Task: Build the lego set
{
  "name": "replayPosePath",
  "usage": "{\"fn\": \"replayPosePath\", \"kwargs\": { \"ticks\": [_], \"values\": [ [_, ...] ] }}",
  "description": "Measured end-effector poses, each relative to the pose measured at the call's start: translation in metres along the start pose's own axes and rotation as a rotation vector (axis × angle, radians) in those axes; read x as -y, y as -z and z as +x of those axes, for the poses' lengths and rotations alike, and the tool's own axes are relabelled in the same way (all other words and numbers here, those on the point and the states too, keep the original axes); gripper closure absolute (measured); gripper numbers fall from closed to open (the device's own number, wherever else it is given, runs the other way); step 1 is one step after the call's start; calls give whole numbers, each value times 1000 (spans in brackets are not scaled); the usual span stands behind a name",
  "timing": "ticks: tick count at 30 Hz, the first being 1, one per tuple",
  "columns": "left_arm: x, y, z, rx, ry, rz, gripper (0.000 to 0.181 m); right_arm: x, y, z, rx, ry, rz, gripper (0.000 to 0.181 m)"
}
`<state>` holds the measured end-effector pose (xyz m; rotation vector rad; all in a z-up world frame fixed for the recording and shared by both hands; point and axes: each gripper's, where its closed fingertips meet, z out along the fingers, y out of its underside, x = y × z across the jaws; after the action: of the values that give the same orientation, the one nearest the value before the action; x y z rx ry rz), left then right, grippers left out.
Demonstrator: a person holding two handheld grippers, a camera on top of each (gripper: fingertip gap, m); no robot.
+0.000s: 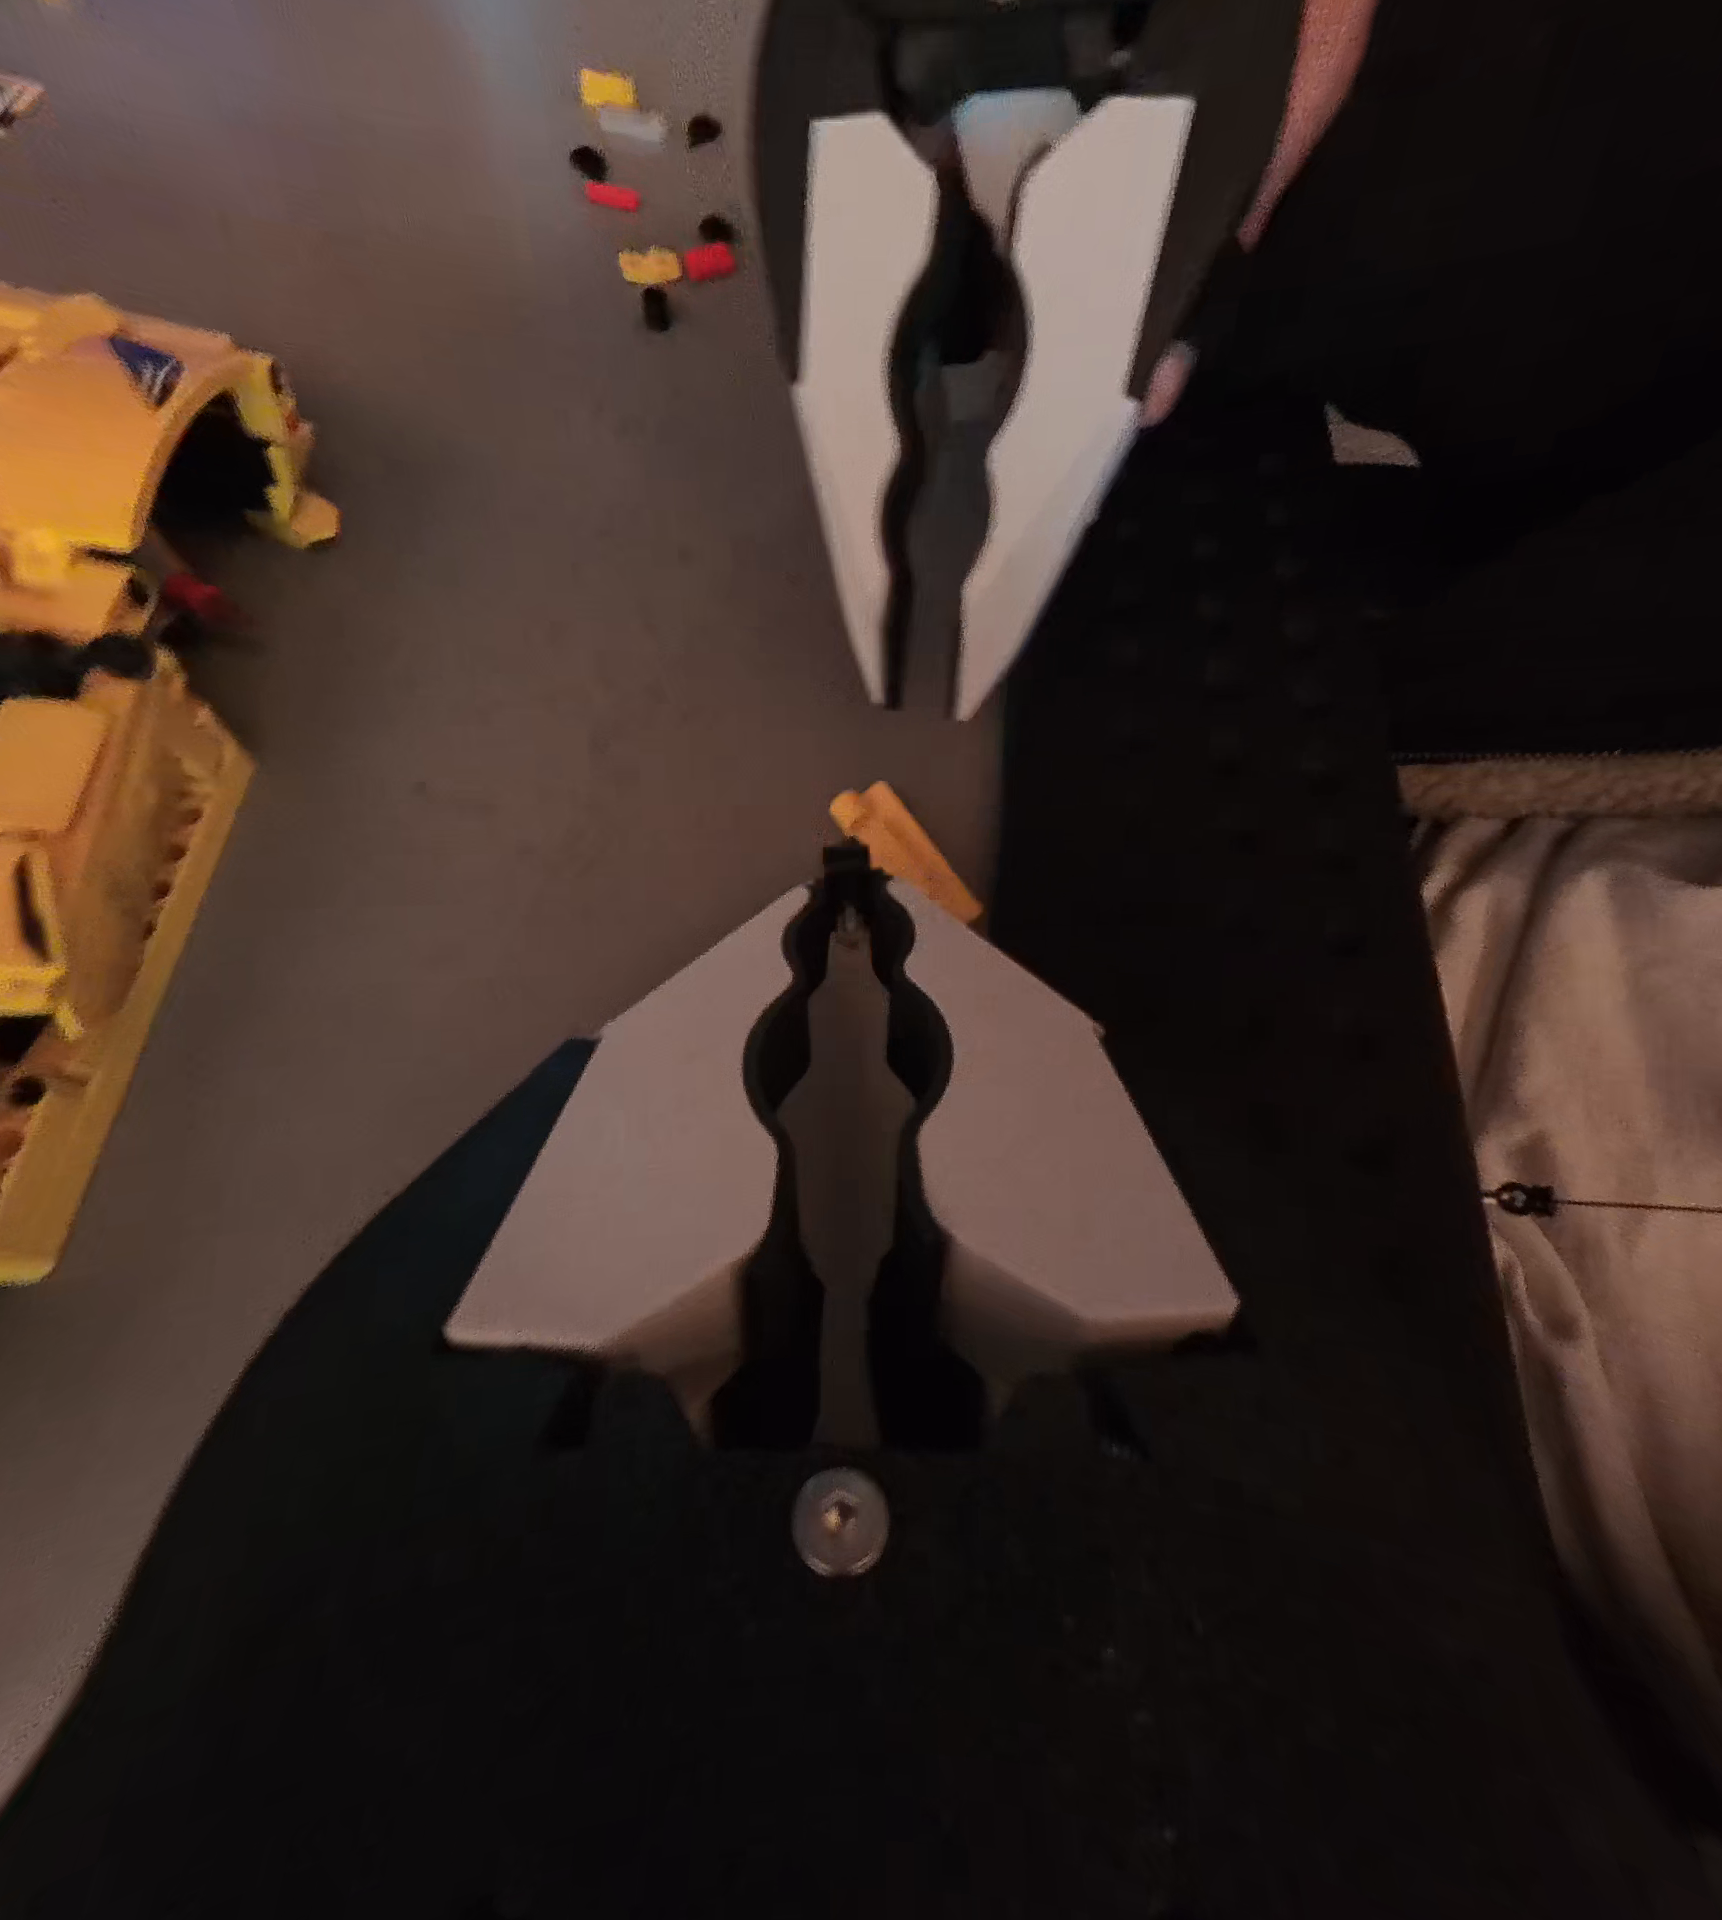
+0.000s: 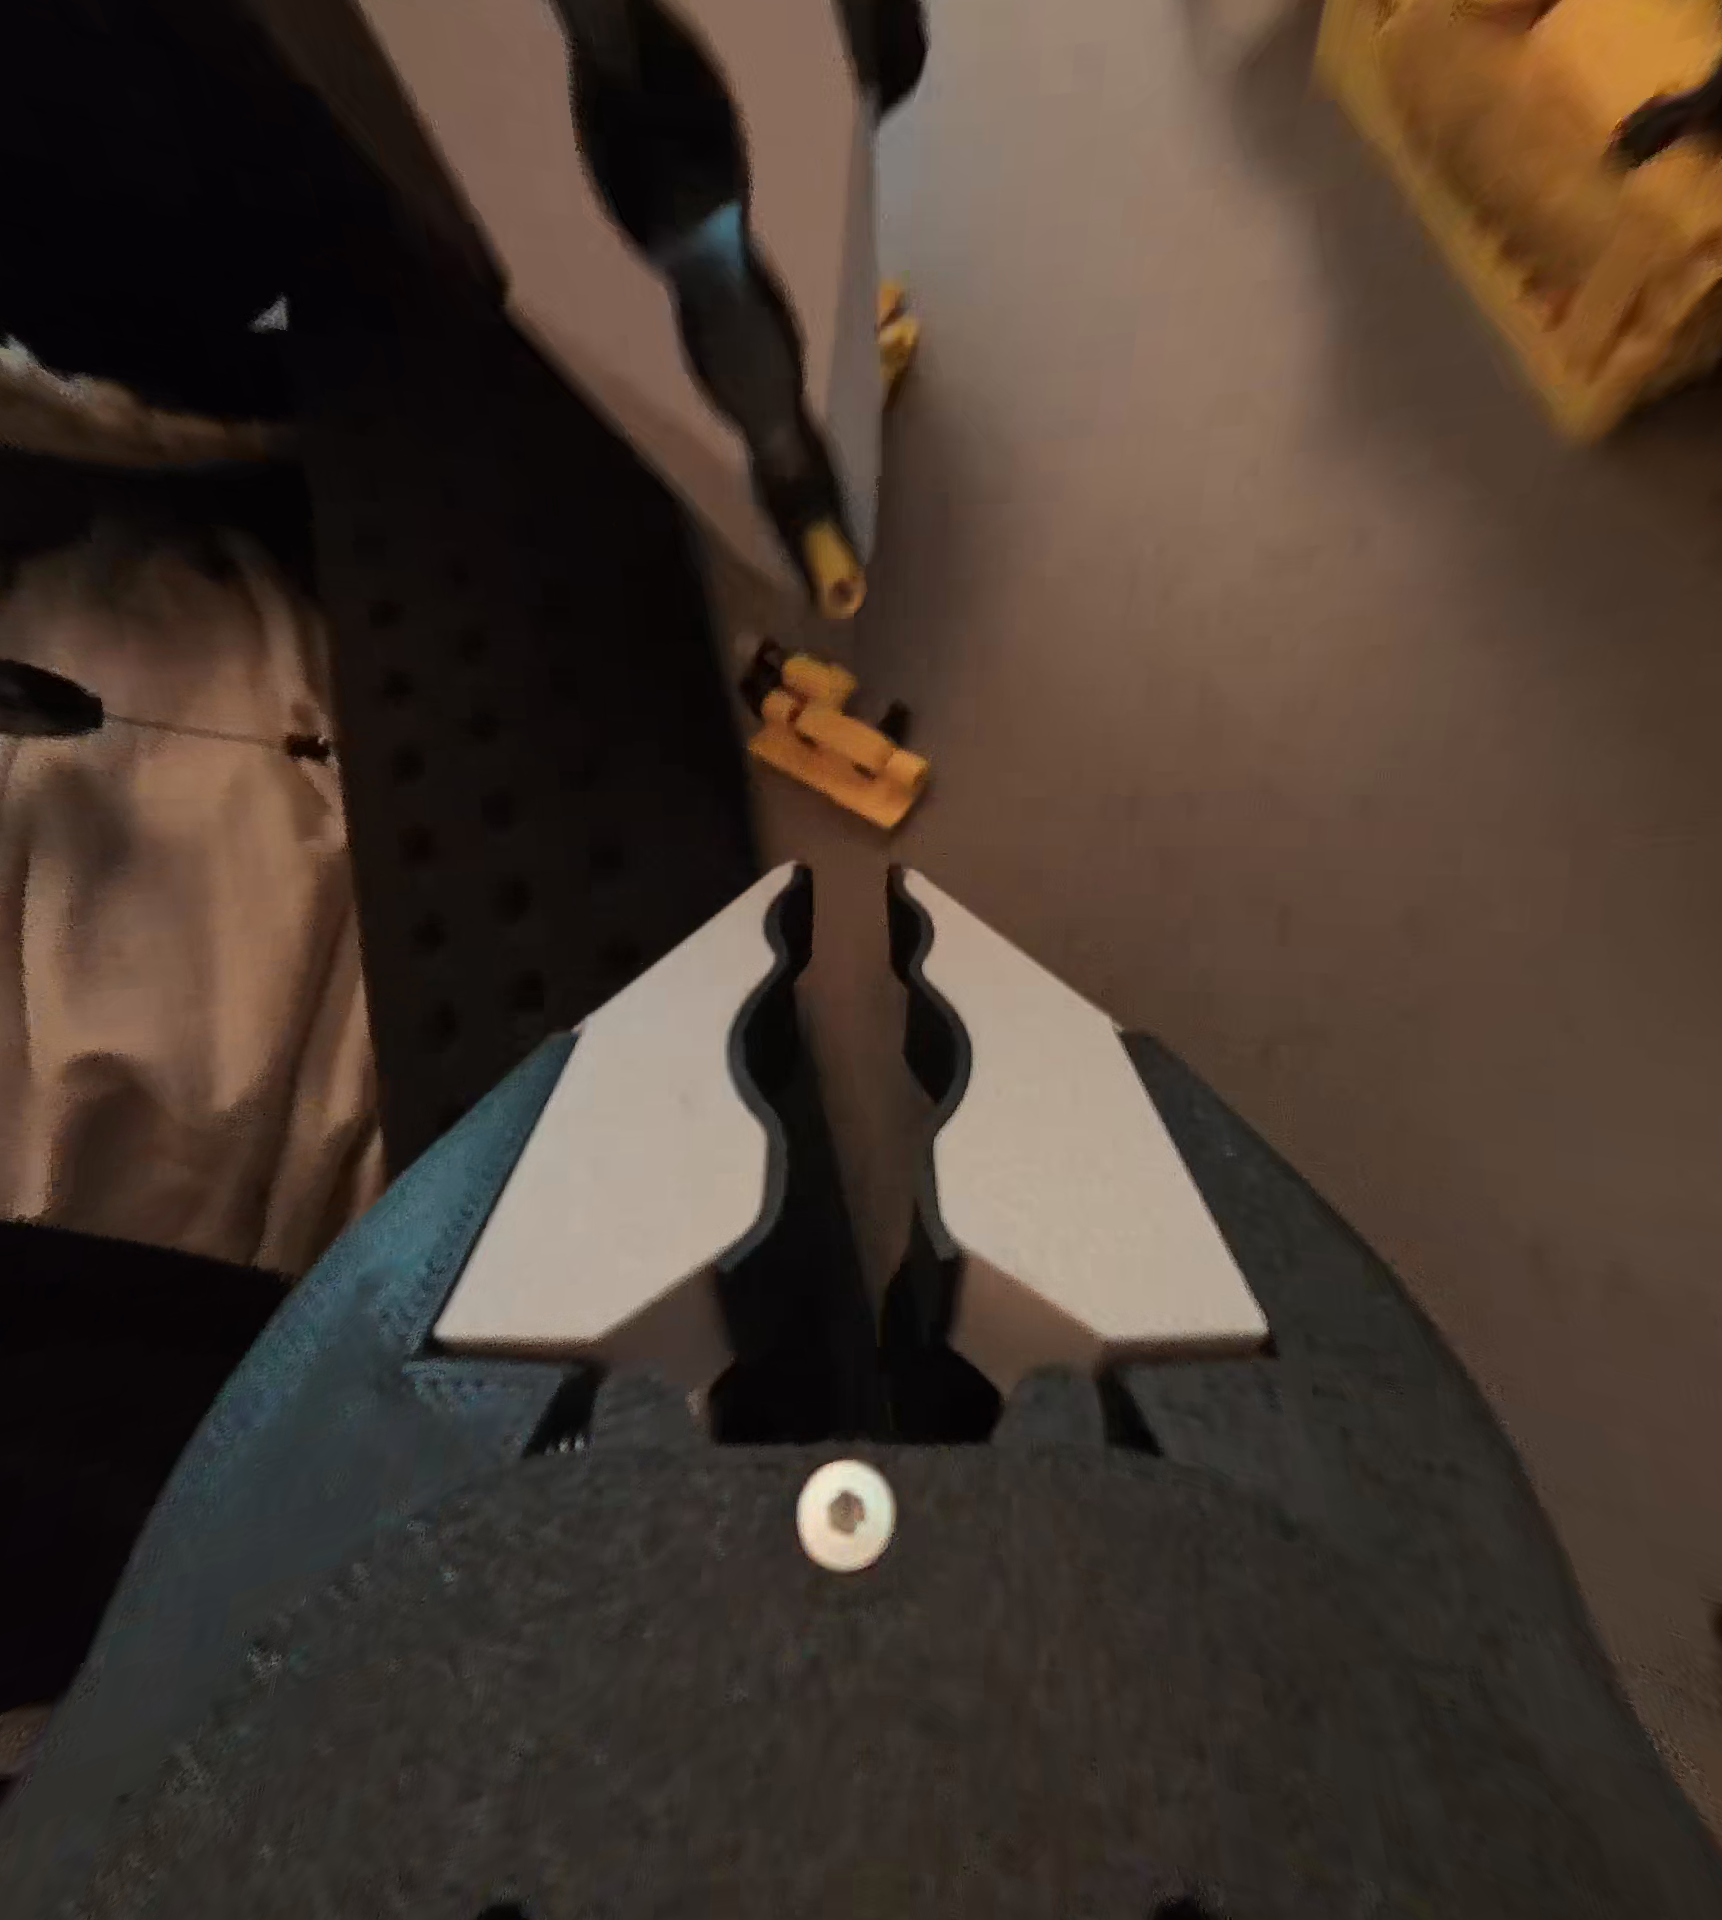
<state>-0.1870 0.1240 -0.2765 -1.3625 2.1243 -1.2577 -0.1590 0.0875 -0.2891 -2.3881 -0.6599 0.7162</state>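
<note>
My left gripper (image 1: 844,883) is shut on a small pin piece (image 1: 842,860). In the right wrist view that piece shows as a yellow tube end (image 2: 839,578) at the left gripper's tip (image 2: 831,561). A small yellow sub-assembly (image 1: 907,850) lies on the grey table just beyond it, near the table's edge; it also shows in the right wrist view (image 2: 836,743). My right gripper (image 2: 846,871) is slightly open and empty, just short of that sub-assembly. In the left wrist view the right gripper (image 1: 924,709) points at my left one from the opposite side.
A large yellow lego model (image 1: 57,727) stands on the left, also in the right wrist view (image 2: 1563,208). Several loose yellow, red and black pieces (image 1: 649,197) lie at the far side. A black perforated table edge (image 1: 1200,883) and a person's beige clothing (image 1: 1615,1143) are on the right. The gap from one gripper's tips to the other's is roughly 5 centimetres.
</note>
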Motion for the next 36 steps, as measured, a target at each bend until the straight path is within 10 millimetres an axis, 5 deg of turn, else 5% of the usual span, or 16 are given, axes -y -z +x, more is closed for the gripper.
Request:
{"fn": "replayPosePath", "kwargs": {
  "ticks": [4,16,22,25,27,30,34,36],
  "values": [
    [-20,-4,2,-26,10,-101,175,-5,-13,-9,48,-19,-44,165],
    [-19,-8,4,-32,14,-98,174,36,-34,10,86,-198,86,154],
    [-19,-9,7,-37,-2,-100,174,46,-28,10,216,-387,157,160],
    [-19,-9,4,-19,-3,-96,174,64,-7,-20,465,-367,283,177],
    [-19,-9,5,-26,-11,-96,174,44,-20,2,290,-376,178,170],
    [-19,-9,6,-29,-9,-95,174,48,-15,-7,291,-317,187,159],
    [-19,-9,6,-30,-5,-94,174,33,-16,16,-78,-178,62,155],
    [-19,-9,6,-29,-5,-94,174,33,-17,13,-205,-96,13,152]
  ]
}}
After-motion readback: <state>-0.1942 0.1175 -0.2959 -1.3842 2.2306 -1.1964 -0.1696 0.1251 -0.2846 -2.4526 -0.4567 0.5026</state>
